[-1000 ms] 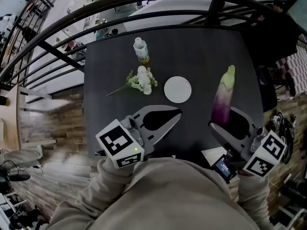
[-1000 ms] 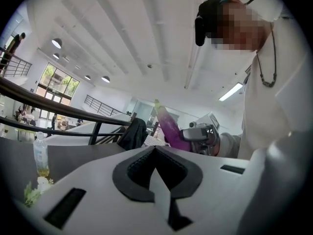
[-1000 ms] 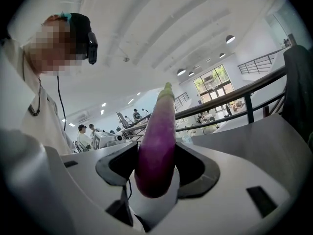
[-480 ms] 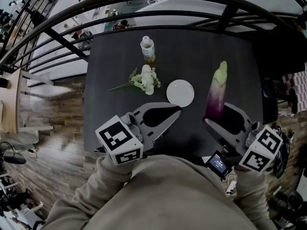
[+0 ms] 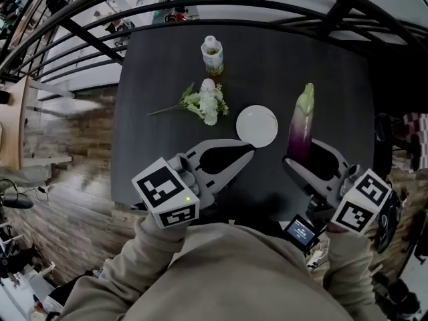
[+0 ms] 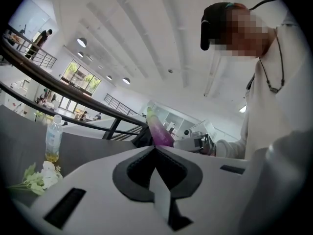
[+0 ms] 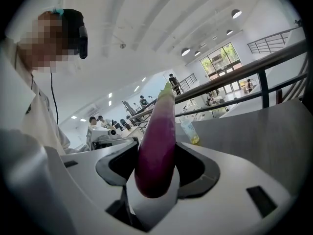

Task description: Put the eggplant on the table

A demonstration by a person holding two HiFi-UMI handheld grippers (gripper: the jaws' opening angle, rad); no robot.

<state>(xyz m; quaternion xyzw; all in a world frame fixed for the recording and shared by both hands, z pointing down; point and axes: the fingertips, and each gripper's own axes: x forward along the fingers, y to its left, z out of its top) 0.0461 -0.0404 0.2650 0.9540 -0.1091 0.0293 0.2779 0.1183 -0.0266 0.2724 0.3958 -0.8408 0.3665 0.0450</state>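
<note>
In the right hand-held gripper (image 5: 299, 160) stands the eggplant (image 5: 301, 119)

We have the bottle (image 5: 212, 54) at the far side of the table (image 5: 160, 139), flowers (image 5: 204, 103) in front of it, and the plate (image 5: 257, 126) to their right. Right of the plate, the eggplant (image 5: 300, 126) sits between the right gripper (image 5: 302, 158) jaws, probably clear of the table. The left gripper (image 5: 247, 155) is just before the plate.

Small bottle (image 5: 212, 54) upright, yellowish liquid at its bottom, farthest back. White flowers (image 5: 206, 104) lying just nearer, stems pointing left. Round white plate (image 5: 257, 126) to the right of the flowers, apart from them. Dark railing (image 5: 200, 9) curving beyond; wood floor (image 5: 67, 179) at left.
</note>
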